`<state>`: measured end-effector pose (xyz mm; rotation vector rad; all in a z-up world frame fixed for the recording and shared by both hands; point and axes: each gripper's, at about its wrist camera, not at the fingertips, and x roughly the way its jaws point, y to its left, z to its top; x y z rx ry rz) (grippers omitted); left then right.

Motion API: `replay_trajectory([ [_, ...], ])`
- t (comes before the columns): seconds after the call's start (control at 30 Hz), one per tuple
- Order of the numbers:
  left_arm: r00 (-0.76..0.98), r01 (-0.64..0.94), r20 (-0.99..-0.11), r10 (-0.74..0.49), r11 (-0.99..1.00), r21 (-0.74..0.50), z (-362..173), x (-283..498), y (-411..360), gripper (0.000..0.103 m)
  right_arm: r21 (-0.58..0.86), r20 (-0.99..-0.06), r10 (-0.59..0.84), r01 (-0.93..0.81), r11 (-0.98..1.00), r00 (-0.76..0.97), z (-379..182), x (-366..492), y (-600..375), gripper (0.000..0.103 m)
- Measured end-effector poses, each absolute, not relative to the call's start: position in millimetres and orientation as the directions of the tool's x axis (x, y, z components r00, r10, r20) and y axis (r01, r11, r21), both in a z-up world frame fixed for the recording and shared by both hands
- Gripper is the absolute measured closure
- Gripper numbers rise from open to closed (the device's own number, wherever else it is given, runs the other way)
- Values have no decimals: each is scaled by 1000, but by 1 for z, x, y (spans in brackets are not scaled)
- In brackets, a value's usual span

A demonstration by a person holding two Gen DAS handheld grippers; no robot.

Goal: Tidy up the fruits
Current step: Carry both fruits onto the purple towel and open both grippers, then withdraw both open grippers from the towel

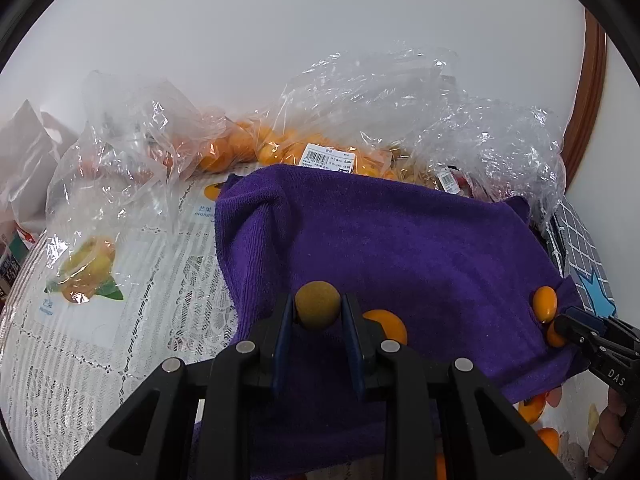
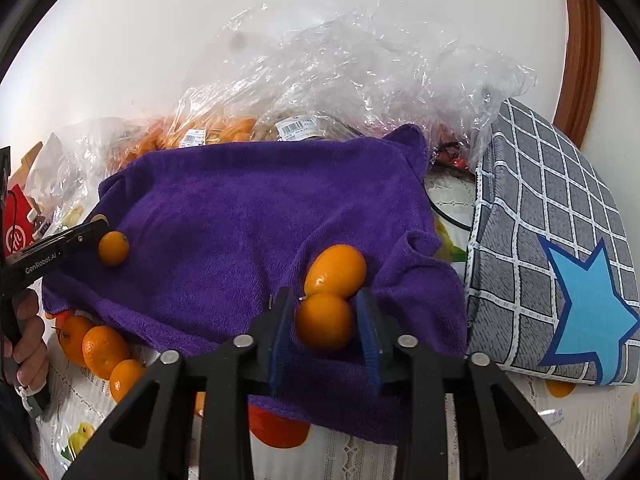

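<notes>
A purple towel [image 1: 400, 240] lies spread on the table; it also shows in the right wrist view [image 2: 240, 208]. My left gripper [image 1: 318, 308] is shut on a dull brownish-yellow round fruit [image 1: 317, 305] above the towel. An orange kumquat [image 1: 386, 326] lies on the towel just right of it. My right gripper [image 2: 325, 320] is shut on an orange kumquat [image 2: 325, 322]. A second kumquat [image 2: 336, 270] lies on the towel touching it. In the left wrist view the right gripper [image 1: 560, 330] is at the towel's right edge beside that kumquat [image 1: 544, 302].
Clear plastic bags [image 1: 360, 120] of orange fruit sit behind the towel, also seen in the right wrist view [image 2: 340, 80]. A grey checked box [image 2: 560, 260] with a blue star stands at the right. Several loose oranges [image 2: 100, 348] lie by the towel's front left edge. A lace tablecloth [image 1: 100, 340] covers the table.
</notes>
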<state>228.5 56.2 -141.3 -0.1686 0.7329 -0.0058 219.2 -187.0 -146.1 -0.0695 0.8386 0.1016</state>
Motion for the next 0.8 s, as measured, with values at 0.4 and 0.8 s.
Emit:
replay_trajectory([
  [0.4,742,-54,-667,-63,987,-154,-142,228,56,79,-9,-681,50,-77,997,731,-134,210,-192,60],
  [0.8,787,-46,-615,-46,990,-133,-132,214,52,68,0,-611,51,-65,998,790,-111,196,-186,60],
])
